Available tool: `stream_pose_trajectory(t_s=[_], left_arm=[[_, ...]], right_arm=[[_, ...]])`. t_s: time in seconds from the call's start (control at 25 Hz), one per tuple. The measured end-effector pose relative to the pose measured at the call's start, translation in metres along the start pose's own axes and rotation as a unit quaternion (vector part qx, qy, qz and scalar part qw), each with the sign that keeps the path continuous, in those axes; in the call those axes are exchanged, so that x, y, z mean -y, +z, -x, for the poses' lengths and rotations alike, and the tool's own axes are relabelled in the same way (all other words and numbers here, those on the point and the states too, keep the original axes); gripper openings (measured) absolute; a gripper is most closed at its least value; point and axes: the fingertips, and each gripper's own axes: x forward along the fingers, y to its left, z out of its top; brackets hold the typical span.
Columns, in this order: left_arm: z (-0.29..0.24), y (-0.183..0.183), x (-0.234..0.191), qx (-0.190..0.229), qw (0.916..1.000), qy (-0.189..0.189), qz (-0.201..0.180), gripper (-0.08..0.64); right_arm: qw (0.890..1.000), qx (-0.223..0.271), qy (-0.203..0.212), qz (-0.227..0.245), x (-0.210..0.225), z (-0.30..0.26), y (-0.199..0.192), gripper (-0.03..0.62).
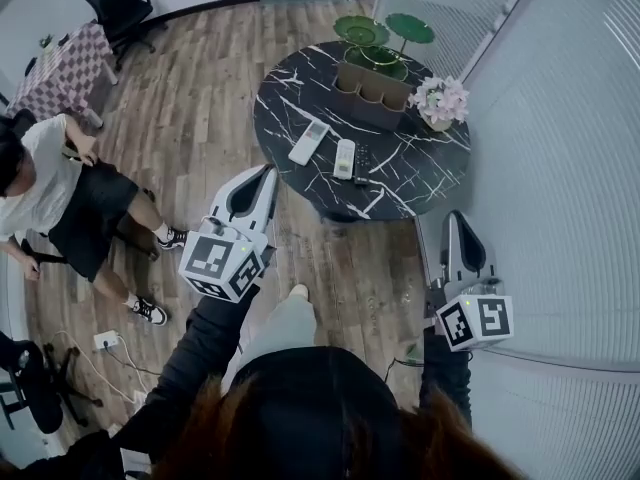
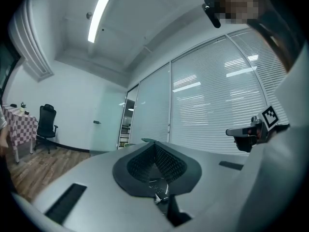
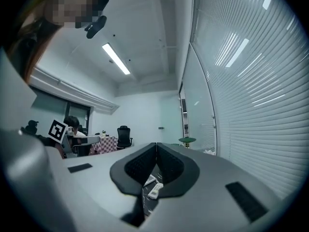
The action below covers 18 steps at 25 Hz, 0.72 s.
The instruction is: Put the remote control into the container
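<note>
Three remotes lie on the round black marble table [image 1: 420, 178]: a white one [image 1: 308, 141], a second white one [image 1: 344, 158] and a black one [image 1: 361, 162] beside it. The brown compartmented container [image 1: 372, 90] stands at the table's far side. My left gripper [image 1: 268, 171] hangs short of the table's near left edge, shut and empty. To the table's near right my right gripper [image 1: 456, 216] is also shut and empty. In the right gripper view the jaws [image 3: 156, 144] meet, and a white remote [image 3: 155, 191] shows below them. The left gripper view shows its jaws [image 2: 155, 143] pressed together.
Green leaf-shaped trays [image 1: 385, 33] rise behind the container and a flower pot [image 1: 440, 101] sits at its right. A person [image 1: 60, 183] sits at the left on the wooden floor area. A blinds-covered glass wall [image 1: 560, 148] runs along the right. An office chair [image 1: 120, 3] stands far left.
</note>
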Motion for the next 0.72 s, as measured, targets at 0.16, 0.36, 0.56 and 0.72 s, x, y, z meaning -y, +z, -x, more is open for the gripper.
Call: stream_pose_trajectory(t_s=[0.16, 0.36, 0.56, 0.72], left_arm=[[-0.034, 0.005, -0.035, -0.001, 0.9999, -0.011, 0.001, 0.005], [-0.065, 0.008, -0.061, 0.006, 0.9997, -0.024, -0.003, 0.005], [-0.085, 0.006, -0.075, 0.003, 0.9995, -0.031, 0.003, 0.005], [-0.101, -0.002, -0.075, -0.005, 0.9992, -0.038, 0.01, 0.005]], right_arm=[[0.999, 0.009, -0.02, 0.026, 0.001, -0.042, 0.009, 0.014], [0.998, 0.025, -0.031, 0.042, -0.005, -0.079, 0.02, 0.014], [0.998, 0.019, -0.03, 0.045, -0.009, -0.101, 0.018, 0.014], [0.999, 0.012, -0.03, 0.039, -0.003, -0.111, 0.013, 0.014]])
